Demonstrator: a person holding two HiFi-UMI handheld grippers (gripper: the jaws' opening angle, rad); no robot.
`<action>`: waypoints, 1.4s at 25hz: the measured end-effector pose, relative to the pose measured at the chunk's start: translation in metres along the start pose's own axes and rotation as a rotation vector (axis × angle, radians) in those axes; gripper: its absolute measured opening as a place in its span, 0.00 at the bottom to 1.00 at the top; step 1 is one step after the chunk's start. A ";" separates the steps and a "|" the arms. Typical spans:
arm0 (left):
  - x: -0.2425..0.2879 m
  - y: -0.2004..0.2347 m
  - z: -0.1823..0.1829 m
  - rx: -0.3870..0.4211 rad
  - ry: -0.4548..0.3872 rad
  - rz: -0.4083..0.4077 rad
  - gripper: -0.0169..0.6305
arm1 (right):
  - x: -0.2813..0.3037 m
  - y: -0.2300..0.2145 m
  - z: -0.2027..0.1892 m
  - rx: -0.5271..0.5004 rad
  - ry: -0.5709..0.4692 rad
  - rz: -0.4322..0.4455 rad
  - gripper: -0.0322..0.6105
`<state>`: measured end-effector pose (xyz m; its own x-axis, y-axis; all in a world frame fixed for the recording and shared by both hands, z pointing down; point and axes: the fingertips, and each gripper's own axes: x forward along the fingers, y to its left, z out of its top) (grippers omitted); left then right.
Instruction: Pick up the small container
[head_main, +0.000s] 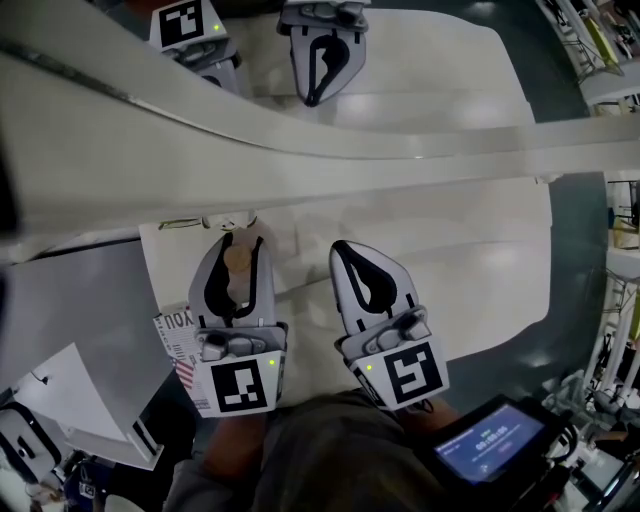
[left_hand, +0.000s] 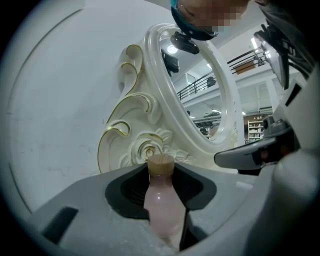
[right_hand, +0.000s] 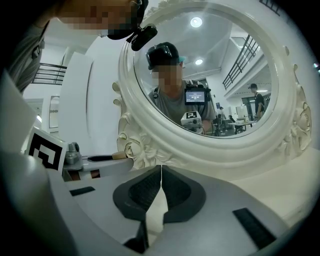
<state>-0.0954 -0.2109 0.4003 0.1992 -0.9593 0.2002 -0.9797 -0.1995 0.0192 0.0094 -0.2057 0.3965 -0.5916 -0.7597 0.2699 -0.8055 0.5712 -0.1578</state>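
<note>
small container (left_hand: 161, 205): milky pink, smooth, semi-gloss; plastic or glass, can't tell. its cap (left_hand: 161, 164) looks like pale wood, matt, faint grain. left gripper (left_hand: 161, 172) shells: matt grey plastic, slightly grainy. pads (left_hand: 131, 190): black, ribbed, rubbery look. mirror frame (left_hand: 150, 150): glossy white moulding, gilt edging. mirror glass (left_hand: 210, 95) clean, reflective. table (head_main: 470, 270): smooth white, soft sheen
</note>
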 end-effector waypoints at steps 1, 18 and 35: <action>0.000 0.000 -0.001 0.000 0.001 0.001 0.25 | 0.000 0.000 -0.001 -0.001 0.001 -0.001 0.07; -0.002 0.007 0.009 0.026 -0.041 0.026 0.25 | -0.003 -0.007 -0.011 -0.013 0.014 -0.032 0.07; -0.103 0.005 0.101 0.046 -0.163 0.002 0.25 | -0.076 0.049 0.069 -0.159 -0.151 -0.133 0.07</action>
<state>-0.1190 -0.1334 0.2809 0.2022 -0.9786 0.0390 -0.9787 -0.2033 -0.0269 0.0126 -0.1420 0.3025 -0.4892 -0.8622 0.1318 -0.8679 0.4962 0.0245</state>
